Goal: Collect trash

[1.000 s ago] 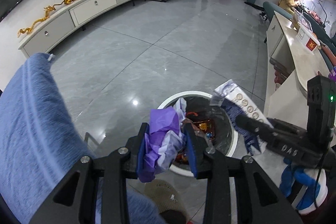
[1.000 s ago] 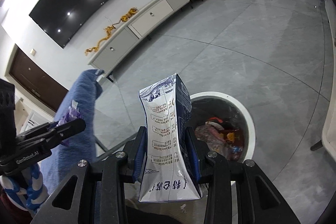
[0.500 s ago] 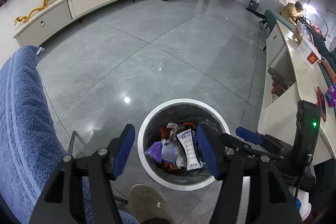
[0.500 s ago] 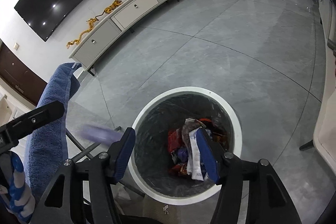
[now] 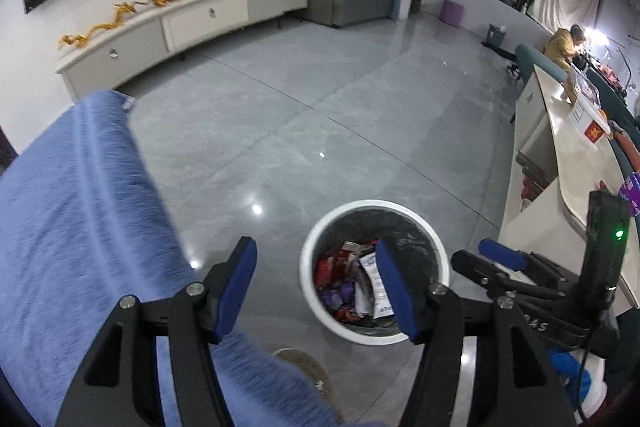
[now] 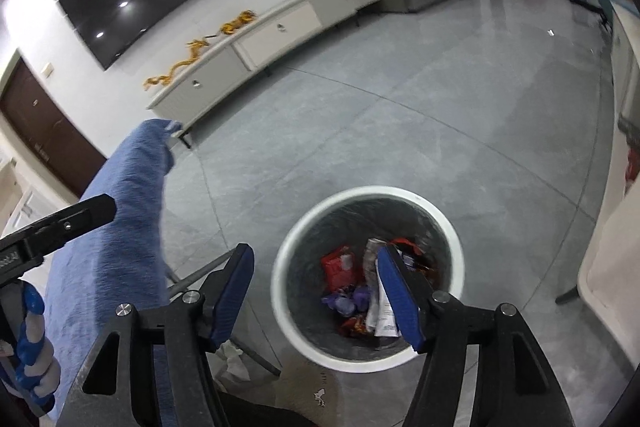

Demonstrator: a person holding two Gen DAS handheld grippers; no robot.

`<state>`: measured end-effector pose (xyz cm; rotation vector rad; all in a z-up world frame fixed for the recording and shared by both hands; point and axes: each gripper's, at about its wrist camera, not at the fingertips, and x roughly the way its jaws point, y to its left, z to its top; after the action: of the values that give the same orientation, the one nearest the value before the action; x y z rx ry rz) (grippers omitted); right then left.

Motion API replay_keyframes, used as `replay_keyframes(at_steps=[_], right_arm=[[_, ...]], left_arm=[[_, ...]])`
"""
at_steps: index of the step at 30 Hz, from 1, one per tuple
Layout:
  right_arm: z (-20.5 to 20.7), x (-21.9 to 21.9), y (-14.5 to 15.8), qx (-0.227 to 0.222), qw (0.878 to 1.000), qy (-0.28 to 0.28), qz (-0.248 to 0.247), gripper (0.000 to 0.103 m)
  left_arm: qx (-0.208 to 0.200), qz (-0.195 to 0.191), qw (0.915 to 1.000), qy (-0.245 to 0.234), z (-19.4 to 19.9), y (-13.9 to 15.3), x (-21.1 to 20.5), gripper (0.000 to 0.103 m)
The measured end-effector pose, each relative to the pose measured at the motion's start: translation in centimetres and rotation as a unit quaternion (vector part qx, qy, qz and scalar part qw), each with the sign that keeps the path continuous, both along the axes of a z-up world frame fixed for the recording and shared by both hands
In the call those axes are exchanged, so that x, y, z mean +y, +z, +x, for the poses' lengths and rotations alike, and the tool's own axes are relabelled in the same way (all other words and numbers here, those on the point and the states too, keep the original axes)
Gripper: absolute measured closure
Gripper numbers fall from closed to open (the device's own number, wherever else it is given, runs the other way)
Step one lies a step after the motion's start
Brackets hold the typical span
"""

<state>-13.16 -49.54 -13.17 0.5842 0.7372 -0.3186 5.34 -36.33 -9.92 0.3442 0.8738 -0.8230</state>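
A round white trash bin [image 5: 310,259] with a dark liner stands on the grey floor; it also shows in the right wrist view [image 6: 282,267]. Inside lie a white carton [image 5: 374,285], purple wrapper [image 5: 340,293] and red wrappers [image 6: 336,265]. My left gripper [image 5: 316,287] is open and empty above the bin's left rim. My right gripper [image 6: 316,289] is open and empty above the bin. The right gripper shows in the left wrist view [image 5: 500,259], and the left gripper's finger shows in the right wrist view [image 6: 76,213].
A blue towel [image 5: 76,211] drapes over a rack on the left. A white counter [image 5: 560,163] runs along the right. A low white cabinet [image 5: 180,27] stands against the far wall. A slipper [image 5: 304,367] lies by the bin.
Both grippers opened; the purple wrapper and the milk carton dropped into the bin. Both grippers have since lifted and tilted up, showing more of the room.
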Motion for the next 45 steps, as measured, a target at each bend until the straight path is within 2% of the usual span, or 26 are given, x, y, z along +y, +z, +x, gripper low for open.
replay_keyframes(at_steps=[5,10,17,21,25,33,35,37,41,45], right_arm=[[1.3,4.1,3.2,-0.02,0.998,0.044,-0.035,0.034],[2.9,8.6,5.5,-0.035,0.993,0.092,-0.066,0.024],[5.5,15.5,7.6,-0.051,0.982,0.156,-0.096,0.014],[7.0,18.9,8.6,-0.058,0.974,0.185,-0.114,0.007],[8.2,21.7,9.1,-0.064,0.967,0.206,-0.135,0.0],[9.1,25.7,9.3,-0.076,0.961,0.215,-0.158,0.0],[9.5,26.4,9.1,-0.075,0.96,0.215,-0.162,0.0],[9.8,26.9,8.9,-0.074,0.959,0.217,-0.165,0.0],[10.2,27.6,8.8,-0.074,0.958,0.216,-0.174,0.0],[10.1,27.9,8.8,-0.075,0.957,0.213,-0.181,0.0]], left_arm=[[-0.024,-0.016,0.9992,0.027,0.2,2.2,5.7,0.042],[-0.051,-0.037,0.995,0.077,0.2,4.3,12.6,0.037],[-0.113,-0.07,0.9783,0.159,-0.8,6.4,22.0,0.028],[-0.129,-0.077,0.9697,0.193,-1.2,6.9,25.7,0.022],[-0.145,-0.08,0.9592,0.229,-1.6,7.3,28.5,0.021],[-0.186,-0.078,0.9341,0.294,-1.8,8.6,32.6,0.02],[-0.192,-0.077,0.9296,0.305,-1.9,8.8,33.1,0.017],[-0.199,-0.079,0.9247,0.315,-2.0,8.9,33.7,0.007],[-0.209,-0.083,0.9158,0.333,-2.3,9.0,34.7,0.003],[-0.213,-0.081,0.9109,0.344,-2.2,9.0,35.3,0.002]])
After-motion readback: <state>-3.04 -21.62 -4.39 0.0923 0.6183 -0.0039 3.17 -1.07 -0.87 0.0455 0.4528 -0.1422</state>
